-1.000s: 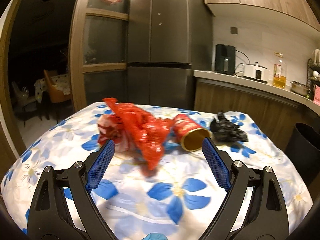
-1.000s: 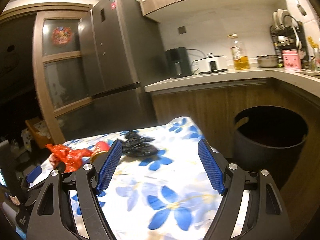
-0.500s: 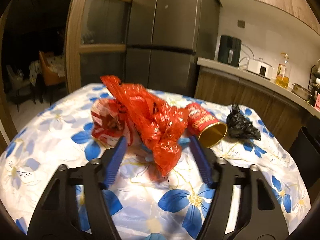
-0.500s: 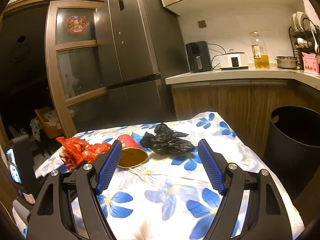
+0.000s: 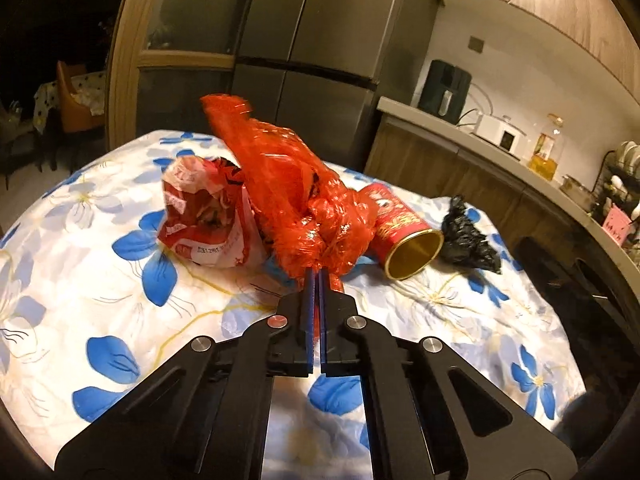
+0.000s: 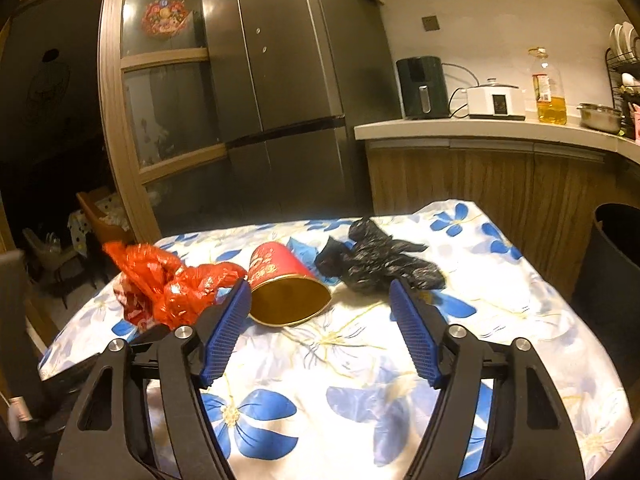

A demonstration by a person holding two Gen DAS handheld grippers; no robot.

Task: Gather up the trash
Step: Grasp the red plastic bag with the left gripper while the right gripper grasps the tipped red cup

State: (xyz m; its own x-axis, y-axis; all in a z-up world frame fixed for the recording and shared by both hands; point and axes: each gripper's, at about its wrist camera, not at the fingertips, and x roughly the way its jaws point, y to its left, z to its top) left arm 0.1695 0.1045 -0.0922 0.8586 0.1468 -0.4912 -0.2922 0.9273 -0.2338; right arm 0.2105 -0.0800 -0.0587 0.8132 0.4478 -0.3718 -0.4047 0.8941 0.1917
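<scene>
Cloth with blue flowers covers the surface (image 6: 520, 312) in front of me, and all the trash lies on it. A black bin (image 6: 612, 264) stands beside the surface on my right. Biggest of the litter is the red plastic bag (image 5: 304, 200), crumpled and standing up in a peak, leaning against a red and white wrapper (image 5: 200, 216) behind it. My left fingers (image 5: 318, 280) are pressed together on the near, knotted end of that red plastic bag, pinching a fold of it between the blue pads. Next to it lies a red can (image 6: 284, 284) on its side, its gold open mouth facing me. My right fingers (image 6: 320, 308) stand apart and are closing, the left pad just beside the can's rim; they grip nothing. Beyond the right pad lies a crumpled black bag (image 6: 376, 264), close to the can.
</scene>
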